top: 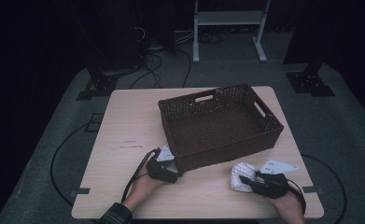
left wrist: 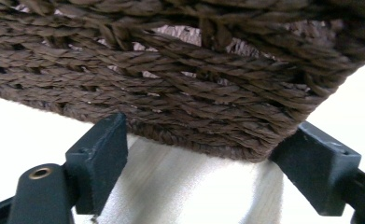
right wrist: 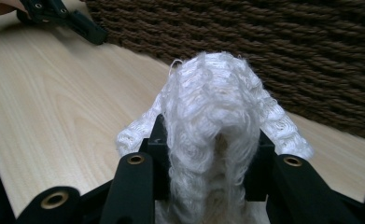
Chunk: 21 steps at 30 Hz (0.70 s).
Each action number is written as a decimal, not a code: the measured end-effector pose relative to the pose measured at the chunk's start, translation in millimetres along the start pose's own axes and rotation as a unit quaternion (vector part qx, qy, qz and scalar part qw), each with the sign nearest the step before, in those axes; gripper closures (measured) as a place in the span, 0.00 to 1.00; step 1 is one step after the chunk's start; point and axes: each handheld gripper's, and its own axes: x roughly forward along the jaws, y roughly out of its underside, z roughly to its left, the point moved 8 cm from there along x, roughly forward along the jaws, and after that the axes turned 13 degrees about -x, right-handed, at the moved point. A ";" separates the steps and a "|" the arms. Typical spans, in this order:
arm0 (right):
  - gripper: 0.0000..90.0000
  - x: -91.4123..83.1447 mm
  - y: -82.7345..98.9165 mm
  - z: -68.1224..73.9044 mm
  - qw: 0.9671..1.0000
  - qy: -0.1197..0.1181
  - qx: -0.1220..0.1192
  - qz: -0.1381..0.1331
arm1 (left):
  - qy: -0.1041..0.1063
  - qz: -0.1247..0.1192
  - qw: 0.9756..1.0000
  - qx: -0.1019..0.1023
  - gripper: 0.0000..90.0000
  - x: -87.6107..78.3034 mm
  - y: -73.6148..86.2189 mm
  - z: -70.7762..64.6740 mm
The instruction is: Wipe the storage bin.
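A dark brown woven basket stands on the light wooden table, with nothing visible in it. My left gripper is at its near left corner. In the left gripper view the jaws of the left gripper straddle that bottom corner of the basket, and both pads touch the weave. My right gripper lies near the front right edge, shut on a white fluffy cloth. In the right gripper view the cloth bulges up between the jaws of the right gripper, with the basket wall behind it and the left gripper at the upper left.
The table's front edge runs just behind both hands. Bare tabletop lies left of the basket. Cables trail from the grippers. Beyond the table are dark floor, cables and a white stand.
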 end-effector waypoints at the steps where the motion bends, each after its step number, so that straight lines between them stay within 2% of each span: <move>1: 0.70 -1.0 -0.1 -1.7 1.000 0.003 0.001 -0.001 | -0.001 -0.001 1.000 0.000 0.22 0.2 -0.3 0.1; 9: 0.70 -8.2 -0.3 -15.1 1.000 0.025 0.002 -0.003 | 0.003 -0.002 1.000 0.002 0.27 -0.5 -0.6 0.3; 21: 0.70 -29.4 -3.5 -49.2 0.997 0.081 0.010 -0.004 | 0.002 -0.001 1.000 0.002 0.27 -0.5 -0.4 0.1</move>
